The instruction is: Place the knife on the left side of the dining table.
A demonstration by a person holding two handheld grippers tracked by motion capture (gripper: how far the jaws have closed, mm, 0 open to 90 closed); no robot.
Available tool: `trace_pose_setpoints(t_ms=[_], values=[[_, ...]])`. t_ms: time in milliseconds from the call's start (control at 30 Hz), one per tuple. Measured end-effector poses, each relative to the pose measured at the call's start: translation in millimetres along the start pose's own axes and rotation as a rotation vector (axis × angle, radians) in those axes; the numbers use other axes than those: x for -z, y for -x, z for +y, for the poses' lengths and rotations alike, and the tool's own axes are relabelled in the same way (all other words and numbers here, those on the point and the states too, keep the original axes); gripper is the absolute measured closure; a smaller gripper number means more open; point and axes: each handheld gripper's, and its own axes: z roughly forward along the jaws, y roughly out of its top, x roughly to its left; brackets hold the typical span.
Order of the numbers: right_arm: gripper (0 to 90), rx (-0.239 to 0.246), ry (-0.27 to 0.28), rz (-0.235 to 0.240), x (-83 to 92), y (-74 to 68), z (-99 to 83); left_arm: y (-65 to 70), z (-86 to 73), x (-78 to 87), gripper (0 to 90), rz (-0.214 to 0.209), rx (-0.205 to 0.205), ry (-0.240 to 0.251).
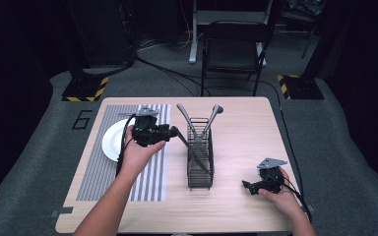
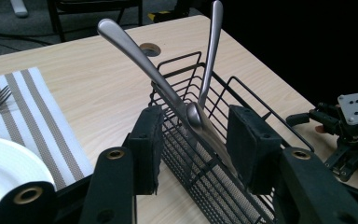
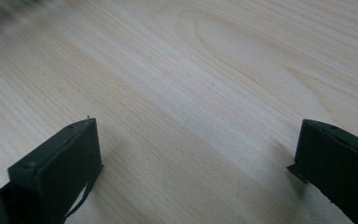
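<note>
L tool (image 1: 173, 132) held raised, forearm angled in from below, jaws partly apart w/ nothing pressed between the pads. R tool (image 1: 248, 185) low by the surface, jaws wide apart, R hand (image 1: 278, 191) gripping it.

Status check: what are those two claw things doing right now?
Left gripper open, at the wire caddy, nothing gripped. Right gripper open, idle over the table. Two utensils in caddy.
</note>
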Motion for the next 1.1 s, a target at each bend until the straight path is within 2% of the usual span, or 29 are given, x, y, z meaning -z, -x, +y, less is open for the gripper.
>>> trace_pose_setpoints(t_ms=[400,500,667,800,1100], values=[[0.0,0.000,0.000,0.000,0.0,0.0,0.0,3.0,1.9,-17.7,63.7,-0.013,0.012,0.008],[0.0,0.000,0.000,0.000,0.0,0.0,0.0,3.5,1.0,-19.7,66.3,-0.008,0.004,0.007],[0.0,0.000,0.000,0.000,0.0,0.0,0.0,3.2,0.1,-20.9,72.2,-0.005,0.002,0.010],[0.0,0.000,0.000,0.000,0.0,0.0,0.0,5.0,0.2,-20.1,72.9,0.010,-0.013,0.010],[0.0,0.000,0.000,0.000,0.0,0.0,0.0,13.5,2.2,-17.3,73.7,0.005,-0.042,0.016]])
